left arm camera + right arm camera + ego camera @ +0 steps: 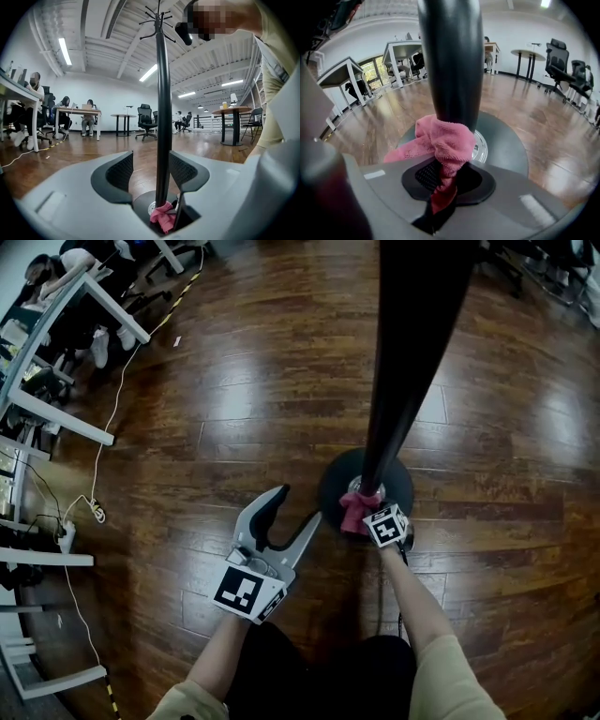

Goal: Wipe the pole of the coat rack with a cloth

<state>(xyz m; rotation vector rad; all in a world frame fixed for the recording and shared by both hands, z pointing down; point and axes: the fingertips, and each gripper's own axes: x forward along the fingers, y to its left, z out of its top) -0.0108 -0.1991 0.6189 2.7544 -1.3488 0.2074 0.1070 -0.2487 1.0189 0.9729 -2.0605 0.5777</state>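
Office hardwood floor [234,381]. Right tongs [443,183] pinch pink cloth [445,138] against the pole [403,352] at its foot; left tongs [293,512] gape, empty. Press evenly, stroking upward.

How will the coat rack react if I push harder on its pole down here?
Probably steady: the right gripper presses the cloth low on the pole, just above the wide round base. The pole is tall and thin, so pushes higher up may rock it. The cloth looks soft, likely to bunch.
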